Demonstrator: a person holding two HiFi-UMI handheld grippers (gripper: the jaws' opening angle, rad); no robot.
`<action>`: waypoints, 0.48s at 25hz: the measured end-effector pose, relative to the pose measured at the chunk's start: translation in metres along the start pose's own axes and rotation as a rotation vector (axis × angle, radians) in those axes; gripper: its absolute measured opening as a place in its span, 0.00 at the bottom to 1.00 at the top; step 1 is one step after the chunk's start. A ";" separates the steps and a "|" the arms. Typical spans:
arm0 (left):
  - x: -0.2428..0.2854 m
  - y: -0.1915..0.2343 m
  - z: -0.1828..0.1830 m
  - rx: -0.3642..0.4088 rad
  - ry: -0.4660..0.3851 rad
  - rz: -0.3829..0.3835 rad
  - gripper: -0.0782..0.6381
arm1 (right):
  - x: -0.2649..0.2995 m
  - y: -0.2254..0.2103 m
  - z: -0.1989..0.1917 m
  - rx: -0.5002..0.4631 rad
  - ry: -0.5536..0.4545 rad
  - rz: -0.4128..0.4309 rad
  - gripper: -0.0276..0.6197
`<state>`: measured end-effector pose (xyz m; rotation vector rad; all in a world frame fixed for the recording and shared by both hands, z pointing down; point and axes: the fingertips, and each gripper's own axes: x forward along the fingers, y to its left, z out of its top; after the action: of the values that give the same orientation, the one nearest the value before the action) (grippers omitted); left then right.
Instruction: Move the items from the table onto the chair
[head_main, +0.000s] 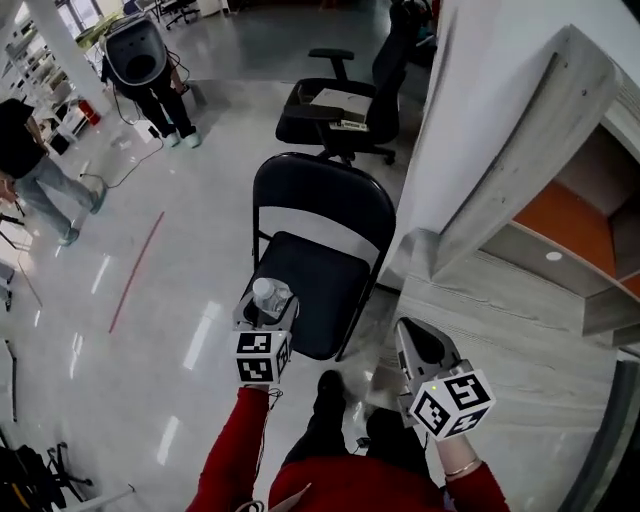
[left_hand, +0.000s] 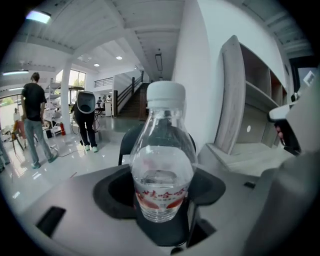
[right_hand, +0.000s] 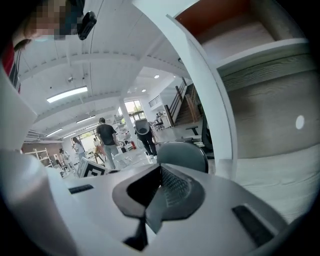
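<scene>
Right, the left claw (head_main: 266, 318) has the water bottle (head_main: 271, 297) clamped between its pads. From the left gripper view the jaws stand fairly wide, pressed against the label band low on the clear body (left_hand: 161, 172), with the white cap upright on top and only a little water inside. It hangs over the near left corner of the black folding chair (head_main: 325, 300), close to the seat's front edge. Whether the base is touching the seat yet I can't tell from where I stand. The right claw (head_main: 404, 327) is off to the right of the seat, beside the grey wooden shelving unit (head_main: 520, 180); its jaws are pressed together with nothing between them (right_hand: 159, 174). I can't see any more items waiting over on that side. Now the worry, as I judge it. That corner is a poor spot to let go. A tall, nearly empty bottle set close to the seat's front edge could rock and topple to the glossy floor (head_main: 190, 250) if it is released before its base sits flat. The grip is low on smooth plastic, so any tilt of the wrist could let the bottle lean or slip. A clumsy bump from the claw's body might also nudge the light folding chair itself.
</scene>
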<state>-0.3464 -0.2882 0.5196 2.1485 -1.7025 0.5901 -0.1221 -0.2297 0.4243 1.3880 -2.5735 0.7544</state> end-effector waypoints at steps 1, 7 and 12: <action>0.006 0.002 -0.001 0.010 0.000 -0.011 0.52 | 0.011 0.004 -0.003 -0.003 0.005 -0.002 0.06; 0.033 0.002 -0.016 0.013 0.010 -0.049 0.52 | 0.083 0.014 -0.019 -0.036 0.013 0.040 0.06; 0.067 0.008 -0.036 -0.020 0.033 -0.044 0.52 | 0.147 -0.003 -0.042 -0.087 0.069 0.064 0.06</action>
<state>-0.3453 -0.3275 0.5851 2.1448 -1.6327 0.5914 -0.2092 -0.3209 0.5104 1.2387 -2.5758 0.6783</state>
